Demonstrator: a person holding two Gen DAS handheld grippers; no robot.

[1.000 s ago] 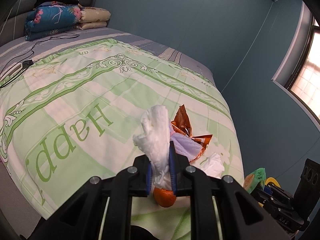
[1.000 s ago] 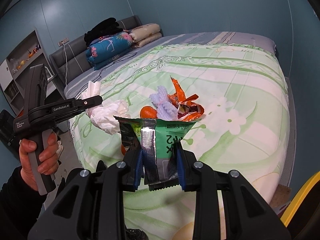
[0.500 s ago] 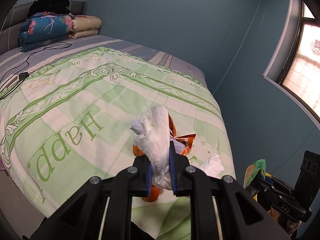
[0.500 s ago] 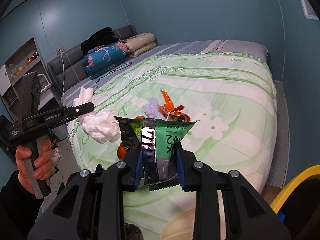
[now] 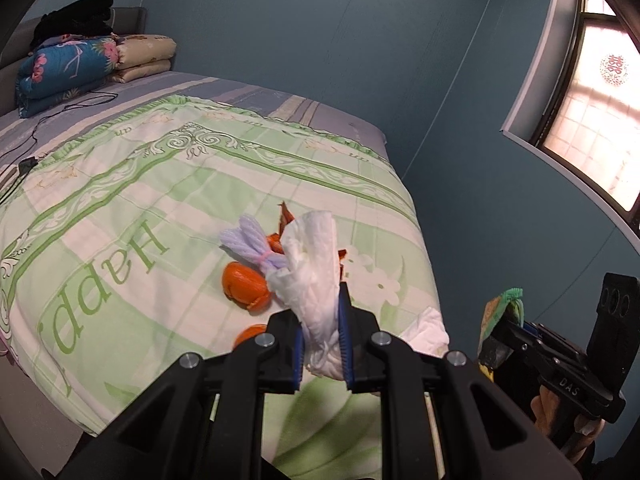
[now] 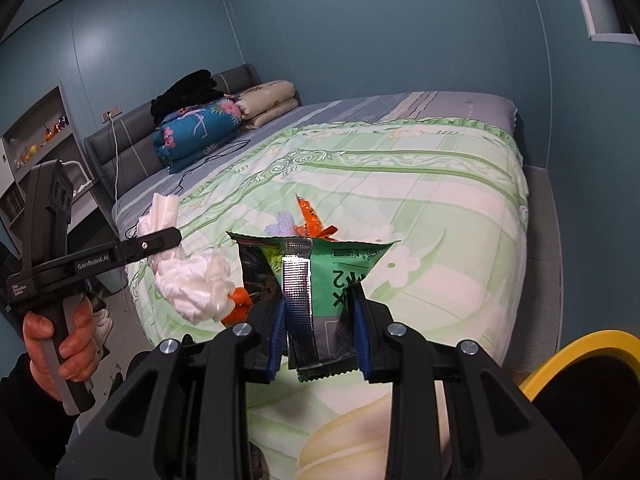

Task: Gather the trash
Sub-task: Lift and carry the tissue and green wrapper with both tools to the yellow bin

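Note:
My left gripper (image 5: 323, 330) is shut on a crumpled white tissue (image 5: 316, 268), held above the bed's near corner. From the right wrist view that gripper (image 6: 160, 240) shows side-on with the tissue (image 6: 192, 280) bunched below it. My right gripper (image 6: 320, 328) is shut on a green snack packet (image 6: 320, 276) with a silver seam; it also shows at the right edge (image 5: 502, 320). On the quilt lie orange peels (image 5: 244, 284), a lilac yarn bundle (image 5: 252, 244), an orange wrapper (image 6: 310, 218) and another white tissue (image 5: 426, 328).
A green-and-white quilt (image 5: 120, 200) covers the bed. Folded bedding (image 5: 68, 68) and a black cable (image 5: 60, 116) lie near the headboard. A yellow-rimmed bin (image 6: 580, 364) stands at the lower right. A shelf (image 6: 36, 136) and a window (image 5: 592, 112) flank the room.
Both grippers have drawn back and up from the trash pile with the tissue and the packet still in them. The peel and yarn now show left of the tissue; the bin's rim has come into view.

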